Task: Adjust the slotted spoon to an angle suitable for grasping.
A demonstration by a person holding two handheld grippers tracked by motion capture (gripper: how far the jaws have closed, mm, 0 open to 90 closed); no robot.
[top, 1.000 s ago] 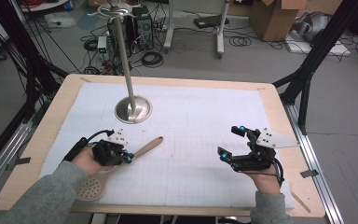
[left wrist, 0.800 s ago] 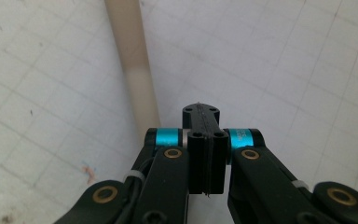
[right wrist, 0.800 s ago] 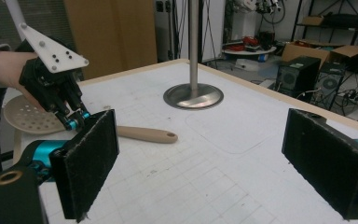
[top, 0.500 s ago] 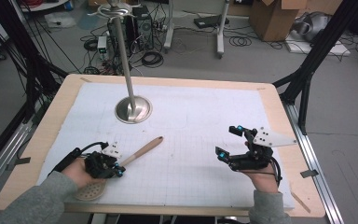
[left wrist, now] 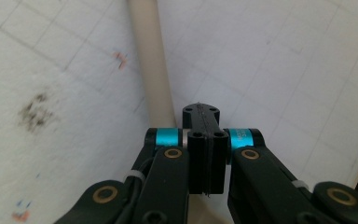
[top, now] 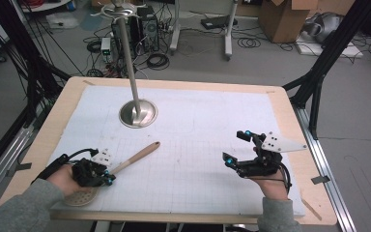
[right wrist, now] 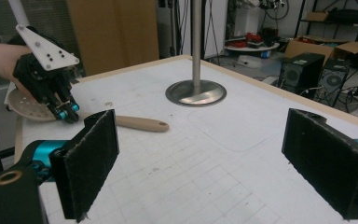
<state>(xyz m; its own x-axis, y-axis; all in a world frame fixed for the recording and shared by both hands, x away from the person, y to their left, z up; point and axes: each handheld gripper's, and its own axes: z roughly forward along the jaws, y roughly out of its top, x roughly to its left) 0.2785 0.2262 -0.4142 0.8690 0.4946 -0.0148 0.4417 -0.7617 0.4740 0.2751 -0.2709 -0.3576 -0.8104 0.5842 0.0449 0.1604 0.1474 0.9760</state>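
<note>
A skimmer spoon lies at the near left of the table, its wooden handle [top: 136, 156] pointing toward the middle and its perforated bowl [top: 79, 197] by the front edge. My left gripper [top: 107, 179] hangs just above the handle near the bowl. Its jaws are shut, pad against pad, with nothing between them. In the left gripper view the shut left gripper [left wrist: 200, 110] sits beside the handle [left wrist: 151, 60], which runs on under it. My right gripper [top: 236, 146] rests at the near right, wide open and empty, and the right gripper view shows the right gripper [right wrist: 200, 163] facing the spoon [right wrist: 140, 123].
A metal stand with a tall pole rises from a round base [top: 137, 114] at the back left of the white gridded mat [top: 207, 121]. The wooden table edge [top: 314, 159] frames the mat. Cables and boxes lie on the floor beyond.
My left hand has slid toward the near left corner, along the spoon's handle toward its bowl, jaws staying shut. The right gripper and the spoon have not moved.
</note>
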